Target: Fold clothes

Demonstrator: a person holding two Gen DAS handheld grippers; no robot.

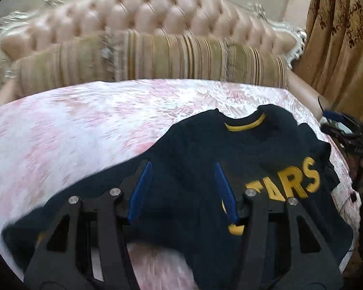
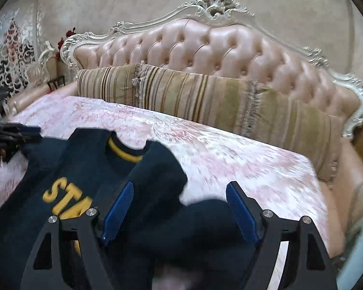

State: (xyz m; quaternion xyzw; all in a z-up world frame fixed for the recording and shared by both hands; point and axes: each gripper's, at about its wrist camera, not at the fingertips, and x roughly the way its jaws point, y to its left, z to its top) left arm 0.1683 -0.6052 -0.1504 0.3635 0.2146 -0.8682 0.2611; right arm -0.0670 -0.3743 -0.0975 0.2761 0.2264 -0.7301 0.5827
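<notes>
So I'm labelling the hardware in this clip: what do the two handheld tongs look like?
Both look alike. The left tongs have black angular linkage arms with triangular cut-outs, round silver pivot pins, and two flat blue finger pads. The right tongs have the same black frame, silver pins and blue pads, finely ribbed. No cables or printed markings are clear.

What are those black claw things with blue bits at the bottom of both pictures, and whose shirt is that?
Those are two grabbers that a person holds, one in each hand, each with a small camera looking along its two fingers. One picture comes from the left grabber, the other from the right grabber, so you see the same bed from two sides. On the pink-and-white patterned bedspread lies a dark navy sweatshirt with yellow letters and a yellow-trimmed collar, partly folded. Whose it is, the pictures cannot say. Both grabbers are open above it and hold nothing. Behind are striped beige pillows and a tufted pink headboard.
</notes>
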